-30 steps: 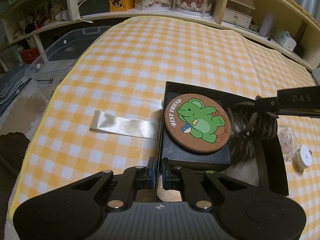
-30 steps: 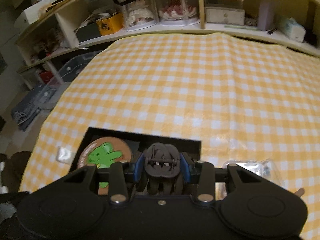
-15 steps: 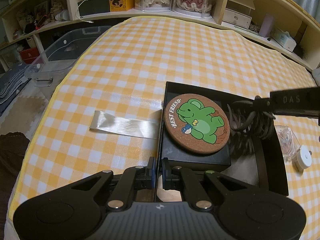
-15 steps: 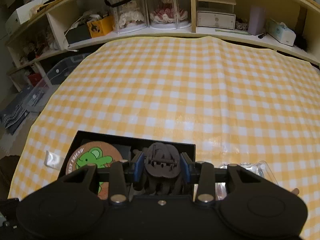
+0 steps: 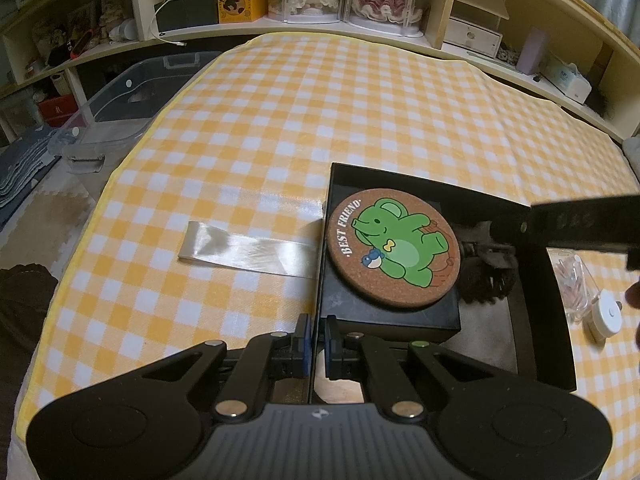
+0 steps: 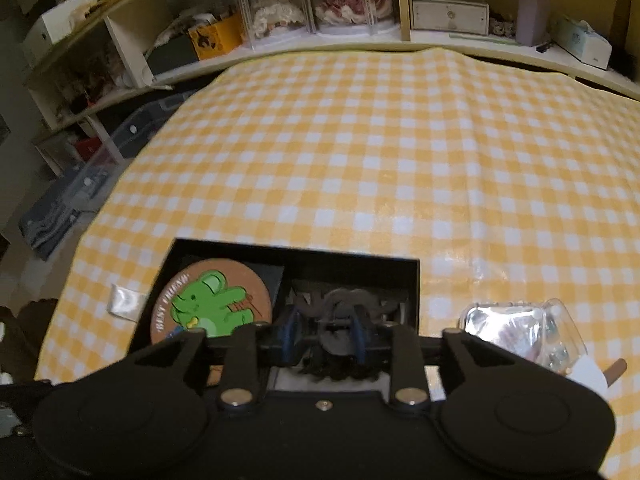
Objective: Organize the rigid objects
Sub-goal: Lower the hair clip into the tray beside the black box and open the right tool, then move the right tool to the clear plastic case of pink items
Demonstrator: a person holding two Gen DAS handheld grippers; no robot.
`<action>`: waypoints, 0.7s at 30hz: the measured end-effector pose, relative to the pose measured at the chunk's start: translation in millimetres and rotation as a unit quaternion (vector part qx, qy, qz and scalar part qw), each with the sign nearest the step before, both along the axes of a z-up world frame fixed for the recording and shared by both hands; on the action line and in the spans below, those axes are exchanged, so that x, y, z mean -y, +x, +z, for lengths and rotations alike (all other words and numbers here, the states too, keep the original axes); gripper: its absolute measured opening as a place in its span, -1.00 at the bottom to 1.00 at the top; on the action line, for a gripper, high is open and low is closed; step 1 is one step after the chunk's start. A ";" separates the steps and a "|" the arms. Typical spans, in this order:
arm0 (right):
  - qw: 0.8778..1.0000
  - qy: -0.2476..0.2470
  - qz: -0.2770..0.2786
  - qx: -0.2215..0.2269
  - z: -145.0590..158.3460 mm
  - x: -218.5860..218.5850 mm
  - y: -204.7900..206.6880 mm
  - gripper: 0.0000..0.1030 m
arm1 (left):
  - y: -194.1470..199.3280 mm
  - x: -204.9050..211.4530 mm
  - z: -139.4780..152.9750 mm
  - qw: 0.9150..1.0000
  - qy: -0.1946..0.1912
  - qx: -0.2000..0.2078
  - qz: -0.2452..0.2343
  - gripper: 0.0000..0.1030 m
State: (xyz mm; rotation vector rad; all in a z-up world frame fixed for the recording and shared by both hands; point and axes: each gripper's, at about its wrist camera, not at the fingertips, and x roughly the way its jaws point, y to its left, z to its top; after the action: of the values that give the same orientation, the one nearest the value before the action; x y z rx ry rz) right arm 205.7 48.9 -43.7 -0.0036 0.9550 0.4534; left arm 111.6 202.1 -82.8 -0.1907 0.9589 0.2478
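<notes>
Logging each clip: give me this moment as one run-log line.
left tongs: shut on black box wall | right tongs: lowering dark hair claw into box | cork coaster: inside box

Right tool grips dark hair claw over black box.

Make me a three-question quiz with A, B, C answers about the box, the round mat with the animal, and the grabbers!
1. Where is the round cork coaster with the cartoon animal?
A. on a smaller black box inside the black tray
B. on the checked cloth
C. on the shelf

2. What colour is the animal?
A. blue
B. green
C. pink

3. What is the left gripper doing?
A. lifting the coaster
B. hanging wide open
C. pinching the tray's thin near wall

Answers: 1 A, the coaster rests on the small box within the tray's walls. 2 B, its body is bright green. 3 C, both fingers close on the tray's edge.
</notes>
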 end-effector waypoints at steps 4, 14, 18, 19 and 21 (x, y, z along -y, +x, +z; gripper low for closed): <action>1.000 0.021 0.012 0.007 12.5 6.9 -2.3 -0.20 | 0.1 0.1 0.1 1.000 0.001 0.000 0.000 -0.90; 1.000 0.022 0.022 0.000 24.8 25.6 -11.1 0.06 | 0.0 -0.7 -0.3 1.000 0.001 -0.001 0.000 -0.90; 0.999 0.032 0.032 0.007 34.4 39.5 -20.1 0.40 | 0.1 -1.0 -0.3 1.000 0.001 -0.001 0.000 -0.90; 0.999 0.035 0.034 0.010 37.1 44.7 -22.6 0.52 | 0.0 -0.8 -0.3 1.000 0.001 -0.001 0.000 -0.90; 0.998 0.040 0.039 0.015 42.5 53.5 -26.5 0.62 | 0.3 -0.7 -0.3 1.000 0.003 -0.001 -0.001 -0.90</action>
State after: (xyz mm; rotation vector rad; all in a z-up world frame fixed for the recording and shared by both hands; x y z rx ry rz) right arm 179.2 -4.6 -1.2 0.0248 0.9098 0.5609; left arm 111.9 202.8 -83.0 -0.1842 0.9605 0.2500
